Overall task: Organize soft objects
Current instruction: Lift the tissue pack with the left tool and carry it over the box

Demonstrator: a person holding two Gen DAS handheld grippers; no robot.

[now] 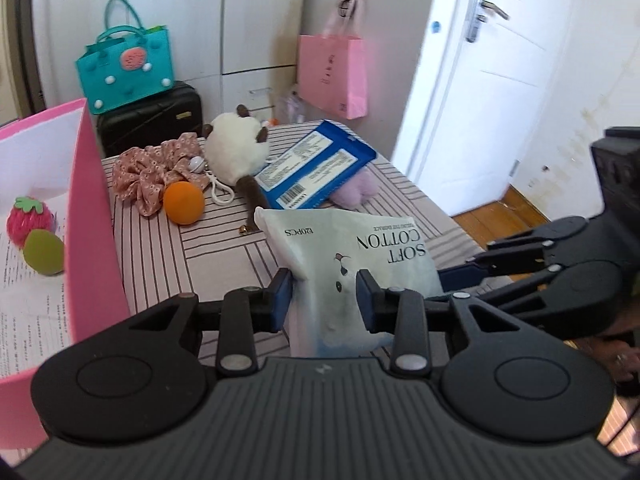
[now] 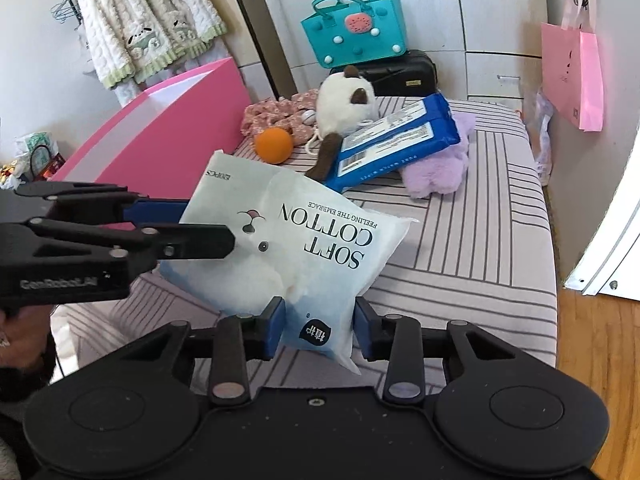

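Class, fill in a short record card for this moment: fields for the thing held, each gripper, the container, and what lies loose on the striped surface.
held item: white plastic "SOFT COTTON" pad bag, lifted off the surface
left gripper: shut on the bag's edge
right gripper: shut on the bag's lower corner
container: pink open box, holding a red strawberry plush and a green soft ball
loose on striped cover: orange ball, floral scrunchie, white-and-brown plush cat, blue wipes pack, lilac plush
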